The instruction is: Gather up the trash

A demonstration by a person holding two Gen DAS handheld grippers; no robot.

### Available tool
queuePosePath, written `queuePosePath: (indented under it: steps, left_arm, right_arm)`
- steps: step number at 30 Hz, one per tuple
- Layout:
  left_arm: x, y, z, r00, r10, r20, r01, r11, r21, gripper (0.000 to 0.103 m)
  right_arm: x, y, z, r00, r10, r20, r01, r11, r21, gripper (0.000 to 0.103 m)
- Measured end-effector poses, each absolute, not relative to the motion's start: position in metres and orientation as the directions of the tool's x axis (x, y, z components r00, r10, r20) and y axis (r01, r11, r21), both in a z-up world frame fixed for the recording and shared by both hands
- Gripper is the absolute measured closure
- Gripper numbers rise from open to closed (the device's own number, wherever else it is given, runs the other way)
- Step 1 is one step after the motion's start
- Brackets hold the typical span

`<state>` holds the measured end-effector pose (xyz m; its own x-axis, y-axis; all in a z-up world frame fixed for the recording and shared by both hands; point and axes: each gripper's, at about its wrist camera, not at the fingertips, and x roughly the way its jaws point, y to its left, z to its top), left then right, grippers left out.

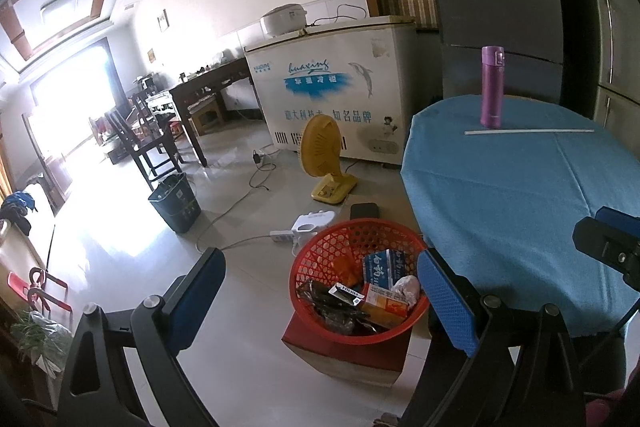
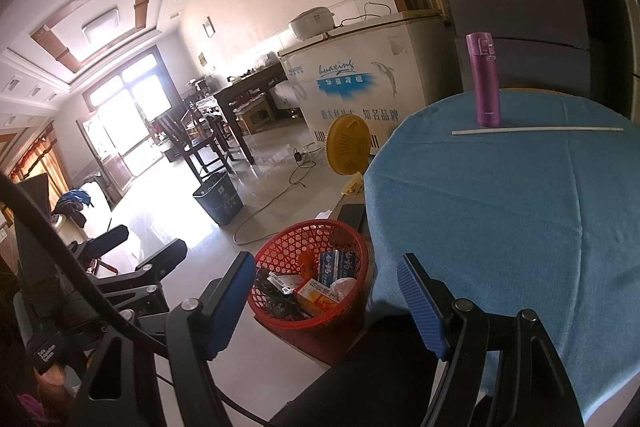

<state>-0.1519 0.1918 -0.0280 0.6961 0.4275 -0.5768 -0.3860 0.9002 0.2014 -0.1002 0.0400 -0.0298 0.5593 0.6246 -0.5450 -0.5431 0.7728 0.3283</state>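
A red mesh basket [image 1: 360,339] stands on a low red-brown box beside the table. It holds a blue-and-white carton [image 1: 384,265], an orange carton [image 1: 386,303], crumpled white paper [image 1: 408,287] and black wrappers [image 1: 332,311]. My left gripper [image 1: 320,259] hovers in front of the basket, open, nothing between its blue pads. My right gripper [image 2: 328,261] is also open and empty, near the basket [image 2: 304,323] and the table edge. A purple flask [image 1: 491,87] and a long white stick [image 1: 528,131] lie on the blue tablecloth [image 1: 500,207].
On the tiled floor are a yellow fan [image 1: 320,151], a dark waste bin [image 1: 176,205], a white power strip [image 1: 282,235] and loose cables. A white chest freezer [image 1: 332,87] stands behind, with a dark wooden table and chairs [image 1: 192,99] to its left.
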Motion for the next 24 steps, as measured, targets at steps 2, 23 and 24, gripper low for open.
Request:
queuePosePath:
  steps: [2, 23, 24]
  left_arm:
    - [-0.1521, 0.191, -0.0281, 0.695, 0.428, -0.577, -0.386, 0.9, 0.203, 0.006]
    - [-0.1526, 0.1901, -0.0287, 0.695, 0.426, -0.58, -0.383, 0.901, 0.203, 0.006]
    - [-0.1526, 0.1899, -0.0287, 0.695, 0.426, -0.58, -0.383, 0.901, 0.202, 0.006]
  right_arm:
    - [-0.1025, 0.0394, -0.0305, 0.558, 0.624, -0.546, -0.542, 0.773, 0.329, 0.026]
    - [-0.0984, 0.0389, -0.0296, 0.558, 0.623, -0.548, -0.54, 0.774, 0.331, 0.026]
    - [-0.0983, 0.039, -0.0297, 0.557, 0.624, -0.548, -0.54, 0.774, 0.331, 0.026]
